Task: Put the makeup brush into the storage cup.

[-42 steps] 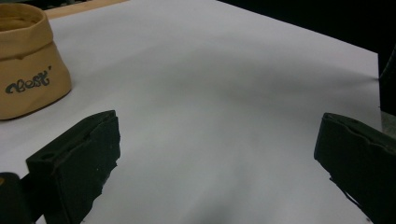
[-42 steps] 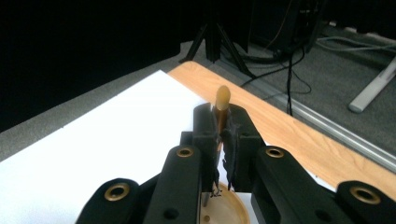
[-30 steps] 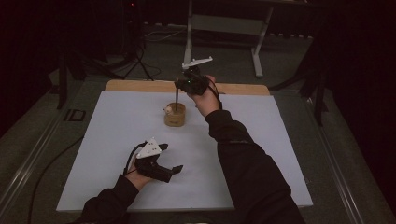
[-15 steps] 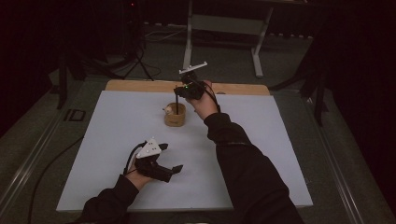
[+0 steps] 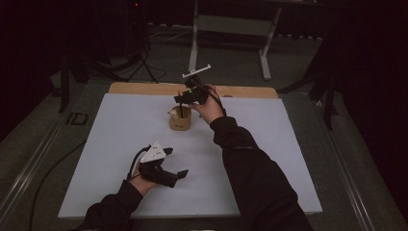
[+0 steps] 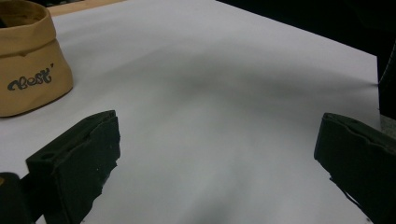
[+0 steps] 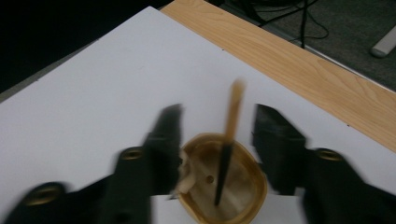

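With jaws spread above the tan pot (image 7: pixel 223 186), right gripper (image 7: pixel 217 130) brackets the loose brush (image 7: pixel 229 140); closing off-centre could tip it. Left gripper (image 6: pixel 215 154) spread, idle.

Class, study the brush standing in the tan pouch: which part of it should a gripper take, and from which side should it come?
Take the brush by its wooden upper handle, coming from above. It leans in the tan pouch with the dark end down inside, so only the handle clears the rim. The right gripper already hangs over it, jaws open either side of the handle, likely well placed to close.
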{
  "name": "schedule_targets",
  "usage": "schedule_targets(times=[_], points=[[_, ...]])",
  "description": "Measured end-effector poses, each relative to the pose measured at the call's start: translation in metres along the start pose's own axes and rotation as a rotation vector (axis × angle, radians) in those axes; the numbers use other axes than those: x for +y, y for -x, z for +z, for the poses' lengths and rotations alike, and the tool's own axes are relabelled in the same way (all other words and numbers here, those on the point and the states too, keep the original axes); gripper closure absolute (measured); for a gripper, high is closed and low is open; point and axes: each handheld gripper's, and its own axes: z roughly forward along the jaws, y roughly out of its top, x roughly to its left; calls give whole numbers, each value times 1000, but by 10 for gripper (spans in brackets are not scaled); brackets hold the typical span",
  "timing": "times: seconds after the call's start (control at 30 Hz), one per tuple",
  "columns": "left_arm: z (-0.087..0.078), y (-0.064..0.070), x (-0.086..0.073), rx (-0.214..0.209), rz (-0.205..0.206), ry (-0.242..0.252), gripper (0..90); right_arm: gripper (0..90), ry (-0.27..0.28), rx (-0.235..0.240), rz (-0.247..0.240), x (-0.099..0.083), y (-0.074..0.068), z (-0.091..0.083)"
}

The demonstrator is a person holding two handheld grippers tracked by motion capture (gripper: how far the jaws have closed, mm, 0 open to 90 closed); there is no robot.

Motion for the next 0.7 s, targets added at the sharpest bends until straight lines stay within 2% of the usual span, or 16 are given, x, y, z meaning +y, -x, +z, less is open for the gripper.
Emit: schedule_targets(times=[0.03,0.1,0.13,0.2,0.23,0.27,0.33,0.37,0.4,0.53,0.7], points=[[0,0,0,1,-2,0,12,376,-6,0,4,1,0,-1],[0,0,0,-1,-3,-3,12,334,-11,1,-5,2,0,-3],[0,0,0,2,1,-3,11,278,-8,1,-10,2,-1,-4],[1,0,0,2,7,-1,12,258,-12,18,-19,2,-1,-6],[1,0,0,2,7,0,12,204,-10,21,-23,2,-2,-7],[1,0,0,2,7,1,12,193,-14,26,-21,2,-2,-8],[1,0,0,-1,7,-3,11,101,-19,74,-31,1,-3,-11],[1,0,0,-1,5,-2,11,101,-17,87,-44,0,-4,-13],[1,1,0,-2,5,-2,12,101,-17,87,-45,-1,-5,-14],[0,1,1,-10,13,-7,11,101,-2,141,-44,-8,-5,-19],[-1,-1,4,-16,10,-4,11,102,7,152,-50,-15,-5,-24]])
